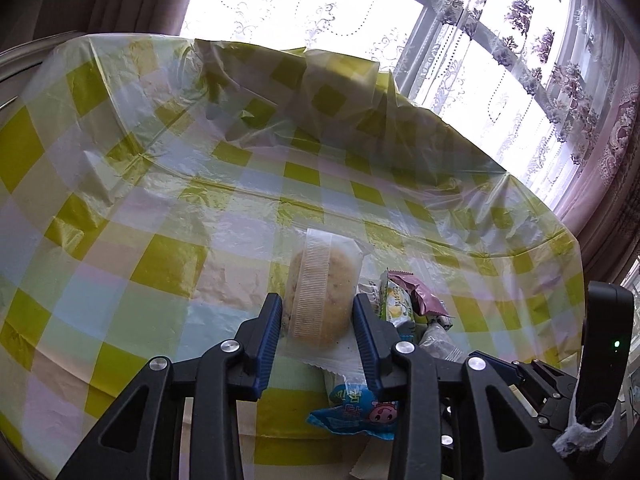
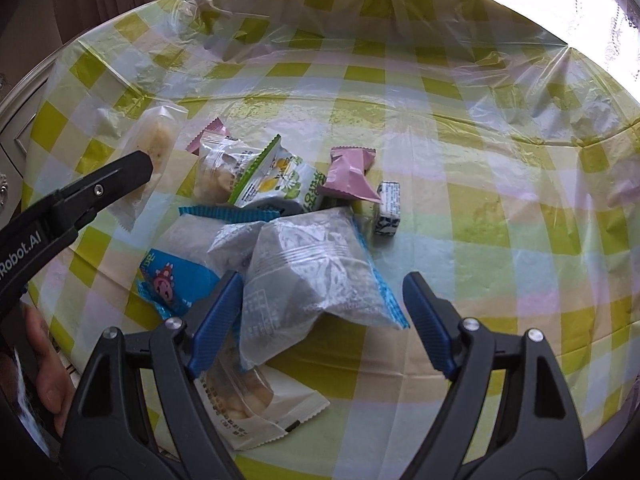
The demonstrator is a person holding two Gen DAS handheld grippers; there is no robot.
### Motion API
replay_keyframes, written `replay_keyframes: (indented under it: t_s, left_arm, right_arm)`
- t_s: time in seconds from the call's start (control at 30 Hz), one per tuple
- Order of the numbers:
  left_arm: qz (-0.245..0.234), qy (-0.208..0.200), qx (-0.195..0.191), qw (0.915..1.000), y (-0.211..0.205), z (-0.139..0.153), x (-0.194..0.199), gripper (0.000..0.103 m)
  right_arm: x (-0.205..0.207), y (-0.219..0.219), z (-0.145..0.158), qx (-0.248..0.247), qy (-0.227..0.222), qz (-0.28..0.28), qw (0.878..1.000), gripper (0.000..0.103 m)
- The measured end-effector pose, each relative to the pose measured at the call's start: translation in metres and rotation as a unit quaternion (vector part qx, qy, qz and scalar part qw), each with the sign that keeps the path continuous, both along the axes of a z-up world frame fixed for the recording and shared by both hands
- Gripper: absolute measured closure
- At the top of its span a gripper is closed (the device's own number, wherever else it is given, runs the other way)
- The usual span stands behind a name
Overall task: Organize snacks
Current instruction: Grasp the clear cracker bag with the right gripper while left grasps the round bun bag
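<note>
Your left gripper (image 1: 316, 316) clamps the cake pack (image 1: 320, 300) | long axis runs near-to-far | right gripper (image 2: 324, 320) spread wide over the clear bag (image 2: 312, 272)

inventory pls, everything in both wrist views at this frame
round pastry in clear wrapper: 1, pale yellow, between the left jaws, left of the pile
blue cartoon packet: 1, blue and white, near-left of pile
clear packet with blue edge: 1, whitish, front of pile, between the open right jaws
white packet of pale round snacks: 1, nearest edge, under the clear packet
green and white packet: 1, middle of pile
clear bag of pale snacks: 1, left of the green packet
pink wrappers: 2, back of pile
small blue-white block: 1, right of pile
checked plastic tablecloth: 1, yellow-green, covers table
lace curtain: window behind
left gripper
right gripper
hand: lower left
</note>
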State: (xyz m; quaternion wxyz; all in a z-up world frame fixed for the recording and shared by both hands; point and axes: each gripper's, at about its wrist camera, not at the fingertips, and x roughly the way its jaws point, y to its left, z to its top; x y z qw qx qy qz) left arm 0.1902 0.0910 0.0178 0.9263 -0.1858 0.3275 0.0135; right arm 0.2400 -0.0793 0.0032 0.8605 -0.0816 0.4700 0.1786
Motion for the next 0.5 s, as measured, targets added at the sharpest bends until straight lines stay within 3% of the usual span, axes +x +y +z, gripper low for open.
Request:
replay_keyframes:
  t_s: [0.13, 0.5]
  left_arm:
    - [-0.001, 0.0, 0.001, 1.0, -0.002, -0.001, -0.001, 0.066]
    - [-0.01, -0.018, 0.006, 0.9998, -0.011, 0.005, -0.007, 0.066]
  right_arm:
    - [0.003, 0.002, -0.004, 0.0, 0.002, 0.0, 1.0, 0.035]
    - [-0.001, -0.019, 0.002, 0.026, -0.009, -0.028, 0.999, 0.044]
